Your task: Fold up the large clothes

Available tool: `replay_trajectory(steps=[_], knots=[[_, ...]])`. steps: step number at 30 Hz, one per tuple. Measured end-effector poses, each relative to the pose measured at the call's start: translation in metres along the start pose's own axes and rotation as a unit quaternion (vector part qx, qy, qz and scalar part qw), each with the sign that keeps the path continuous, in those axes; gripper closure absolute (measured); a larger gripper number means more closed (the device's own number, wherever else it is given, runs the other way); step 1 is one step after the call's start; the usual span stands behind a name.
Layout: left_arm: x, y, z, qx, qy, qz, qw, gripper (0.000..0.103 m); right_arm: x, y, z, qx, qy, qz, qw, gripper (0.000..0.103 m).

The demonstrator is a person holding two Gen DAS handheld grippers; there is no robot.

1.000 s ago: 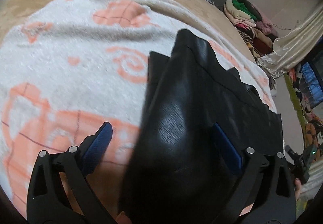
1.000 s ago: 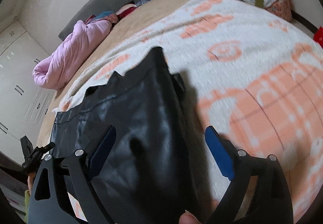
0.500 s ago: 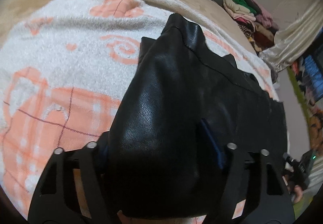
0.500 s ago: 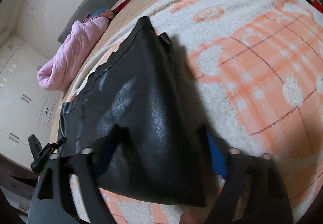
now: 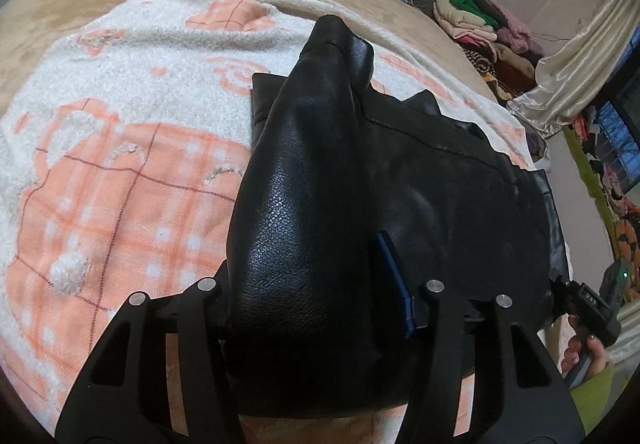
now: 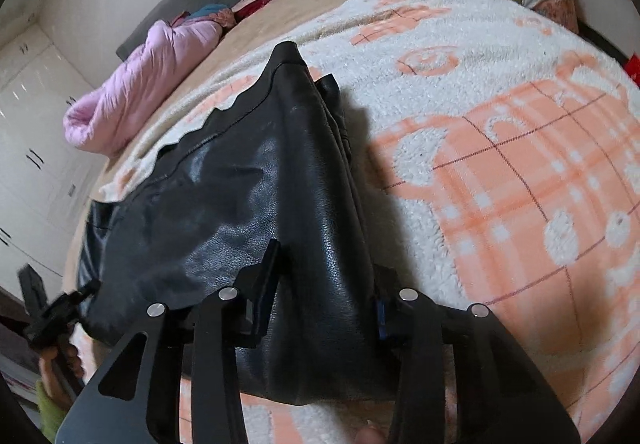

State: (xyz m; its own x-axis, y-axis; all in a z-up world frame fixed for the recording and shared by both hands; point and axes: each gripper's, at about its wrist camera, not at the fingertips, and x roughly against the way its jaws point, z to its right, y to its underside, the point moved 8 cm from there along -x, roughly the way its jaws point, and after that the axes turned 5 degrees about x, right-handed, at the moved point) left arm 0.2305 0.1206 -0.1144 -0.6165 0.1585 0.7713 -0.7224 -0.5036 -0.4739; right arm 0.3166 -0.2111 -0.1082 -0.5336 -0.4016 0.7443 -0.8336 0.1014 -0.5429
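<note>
Grasping step underway: both grippers are closing on the near edge of a black leather garment [image 5: 420, 180] that is lying spread across an orange-and-white fleece blanket [image 5: 120, 148] on a bed.

The left gripper [image 5: 316, 284] is closing around a raised ridge of the leather; the fold is sitting between the jaws and filling most of the gap. The blue pad [image 5: 394, 276] on one finger is showing right against the leather; the other pad is hidden behind the fold, so a firm pinch on that side cannot be confirmed.

The right gripper [image 6: 324, 284] is closing on a similar ridge at the garment's opposite near corner. The leather is bulging up between its fingers [image 6: 260, 284] and looks squeezed from both sides.

The garment itself is running away from both grippers toward a pointed far end near the blanket's far edge, the rest lying flat between the two hands. The other gripper is showing at the frame edge in each wrist view, so the hands are well apart, one per corner.

Judgement: fold not yet made, only the pickup in progress. Next move is probably calling for finishing both pinches, then lifting the near edge evenly and carrying it over toward the far end. Leather looks stiff and slick, so slipping out of a partial grip is a risk.
</note>
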Motion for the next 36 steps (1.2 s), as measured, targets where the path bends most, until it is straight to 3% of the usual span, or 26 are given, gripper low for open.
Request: replay_trajectory(steps=[12, 14, 18, 20, 25, 28, 30, 32, 36], knots=[[0.005, -0.001, 0.006, -0.007, -0.023, 0.009, 0.9997, 0.050, 0.004, 0.000, 0.007, -0.009, 0.009, 0.001, 1.000, 0.046], [0.006, -0.001, 0.005, -0.006, -0.024, 0.009, 0.9997, 0.048, 0.006, 0.000, 0.007, -0.003, 0.015, 0.002, 1.000, 0.036], [0.010, 0.001, 0.006, -0.013, -0.030, 0.009, 0.9994, 0.040, 0.012, -0.003, 0.002, 0.015, 0.027, 0.016, 0.999, 0.028], [0.012, 0.002, 0.006, -0.019, -0.034, 0.010, 0.9992, 0.039, 0.020, -0.006, -0.001, 0.032, 0.050, 0.032, 0.998, 0.017], [0.024, 0.002, 0.007, -0.033, -0.044, 0.025, 0.9981, 0.026, 0.048, -0.020, -0.015, 0.086, 0.125, 0.099, 0.983, 0.010], [0.031, -0.003, 0.007, -0.039, -0.043, 0.035, 0.9977, 0.020, 0.062, -0.025, -0.043, 0.124, 0.124, 0.139, 0.975, 0.010], [0.032, -0.006, 0.005, -0.038, -0.043, 0.036, 0.9977, 0.019, 0.065, -0.023, -0.080, 0.160, 0.084, 0.151, 0.972, 0.017], [0.030, -0.010, 0.002, -0.030, -0.041, 0.034, 0.9981, 0.019, 0.055, -0.014, -0.117, 0.201, 0.042, 0.131, 0.970, 0.035], [0.018, -0.021, -0.008, -0.016, -0.037, 0.016, 0.9991, 0.019, 0.022, 0.010, -0.173, 0.263, 0.002, 0.079, 0.962, 0.050]])
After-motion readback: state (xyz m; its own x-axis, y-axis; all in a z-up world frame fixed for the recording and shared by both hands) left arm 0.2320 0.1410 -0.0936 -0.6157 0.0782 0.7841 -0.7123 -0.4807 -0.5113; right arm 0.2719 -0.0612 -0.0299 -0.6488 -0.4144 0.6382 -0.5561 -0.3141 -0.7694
